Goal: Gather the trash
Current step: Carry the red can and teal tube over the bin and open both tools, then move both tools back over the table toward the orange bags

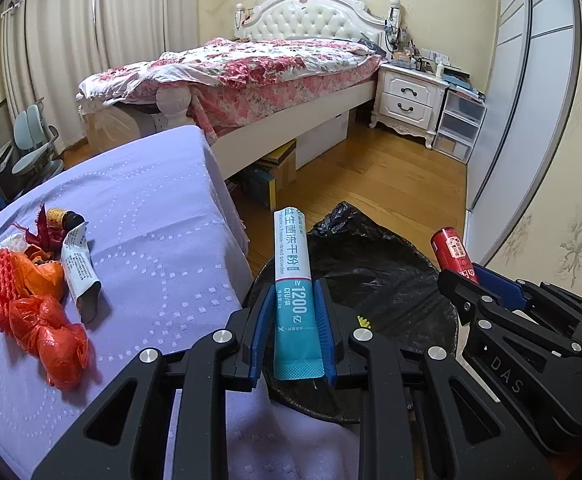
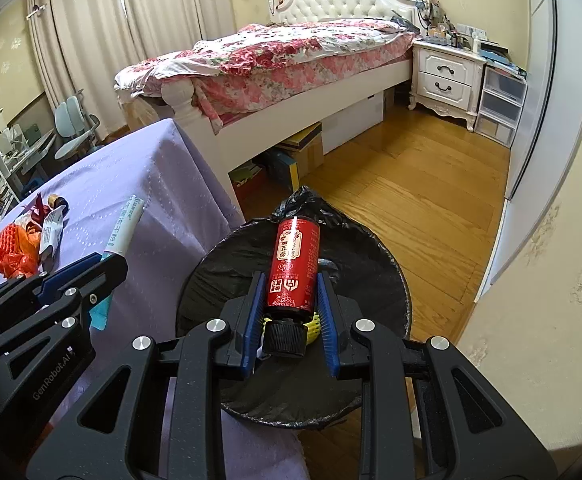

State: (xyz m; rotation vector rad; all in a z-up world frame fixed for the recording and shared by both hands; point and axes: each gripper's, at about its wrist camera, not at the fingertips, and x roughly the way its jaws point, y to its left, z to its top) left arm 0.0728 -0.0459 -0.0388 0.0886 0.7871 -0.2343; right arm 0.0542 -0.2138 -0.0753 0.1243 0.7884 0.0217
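Note:
My left gripper (image 1: 294,292) is shut on a teal and white powder sachet (image 1: 292,264) and holds it over the near edge of a bin lined with a black bag (image 1: 387,276). My right gripper (image 2: 289,284) is shut on a red bottle with a black cap (image 2: 293,268), held over the open bin (image 2: 371,280). Something yellow (image 2: 311,326) lies inside the bin. On the purple tablecloth (image 1: 151,240) to the left lie orange plastic bags and netting (image 1: 31,300), a grey-white wrapper (image 1: 79,268) and a small brown bottle (image 1: 61,218).
A bed with a floral quilt (image 1: 251,68) stands behind, with boxes (image 1: 279,168) under it. A white nightstand (image 1: 409,98) and plastic drawers (image 1: 459,124) are at the back right. A wardrobe door (image 1: 503,120) and a wall are on the right. Wooden floor (image 2: 411,184) lies beyond the bin.

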